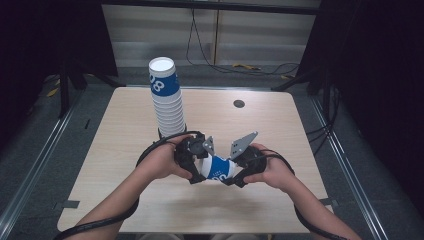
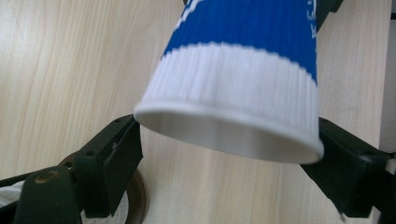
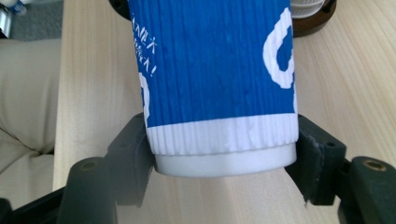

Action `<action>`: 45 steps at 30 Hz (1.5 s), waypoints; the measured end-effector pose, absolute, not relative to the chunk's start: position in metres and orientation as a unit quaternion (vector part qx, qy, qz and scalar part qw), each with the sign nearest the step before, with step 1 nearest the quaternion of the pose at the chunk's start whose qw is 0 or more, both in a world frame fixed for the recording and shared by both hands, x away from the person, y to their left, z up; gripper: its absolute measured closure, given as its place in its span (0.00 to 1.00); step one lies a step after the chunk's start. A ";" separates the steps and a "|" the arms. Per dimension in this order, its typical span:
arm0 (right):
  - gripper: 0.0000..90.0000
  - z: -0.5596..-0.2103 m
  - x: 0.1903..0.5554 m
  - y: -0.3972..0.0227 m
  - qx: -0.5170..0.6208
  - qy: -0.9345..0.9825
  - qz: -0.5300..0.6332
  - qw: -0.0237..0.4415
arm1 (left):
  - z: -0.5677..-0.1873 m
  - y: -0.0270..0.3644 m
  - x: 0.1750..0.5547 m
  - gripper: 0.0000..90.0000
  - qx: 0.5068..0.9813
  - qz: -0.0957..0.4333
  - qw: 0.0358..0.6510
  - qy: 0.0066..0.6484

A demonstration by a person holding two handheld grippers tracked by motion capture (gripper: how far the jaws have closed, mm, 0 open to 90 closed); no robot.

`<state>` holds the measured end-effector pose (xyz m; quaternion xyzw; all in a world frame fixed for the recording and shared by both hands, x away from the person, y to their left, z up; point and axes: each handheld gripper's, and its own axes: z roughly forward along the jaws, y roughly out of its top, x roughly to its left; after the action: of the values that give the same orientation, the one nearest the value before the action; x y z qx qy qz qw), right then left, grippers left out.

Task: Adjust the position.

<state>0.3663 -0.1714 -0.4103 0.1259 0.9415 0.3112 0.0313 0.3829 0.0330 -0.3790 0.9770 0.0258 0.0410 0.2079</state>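
A blue and white ribbed paper cup (image 1: 220, 170) lies sideways just above the table between my two grippers. In the right gripper view, my right gripper (image 3: 224, 154) is shut on the cup's (image 3: 219, 84) narrow white base, one jaw on each side. My left gripper (image 2: 229, 154) stands around the wide rim of the cup (image 2: 243, 84); its jaws sit close beside the rim, which keeps its round shape. In the high view the left gripper (image 1: 198, 172) and right gripper (image 1: 235, 177) face each other across the cup.
A tall stack of the same cups (image 1: 165, 95) stands on a dark round base (image 1: 172, 134) just behind my left hand. The wooden table (image 1: 125, 150) has a small round hole (image 1: 239, 103) at the back. Cables lie on the floor beyond.
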 end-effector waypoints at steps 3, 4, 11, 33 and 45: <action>0.34 -0.411 0.365 -0.176 0.136 0.937 0.321 0.027 | -0.380 0.039 0.385 0.17 0.975 0.037 0.215 0.038; 0.34 -0.412 0.365 -0.177 0.138 0.936 0.324 0.028 | -0.380 0.040 0.385 0.17 0.974 0.032 0.219 0.041; 0.34 -0.414 0.365 -0.186 0.150 0.926 0.345 0.028 | -0.382 0.049 0.386 0.17 0.968 0.028 0.244 0.051; 0.34 -0.418 0.366 -0.195 0.164 0.917 0.363 0.023 | -0.385 0.061 0.387 0.17 0.942 0.011 0.326 0.075; 0.34 -0.418 0.365 -0.193 0.160 0.913 0.375 0.016 | -0.383 0.057 0.386 0.17 0.936 0.016 0.344 0.071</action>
<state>0.3652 -0.1932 -0.4184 0.1602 0.9129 0.3750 0.0159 0.3863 0.0567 -0.3826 0.9363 0.0713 0.0160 0.3436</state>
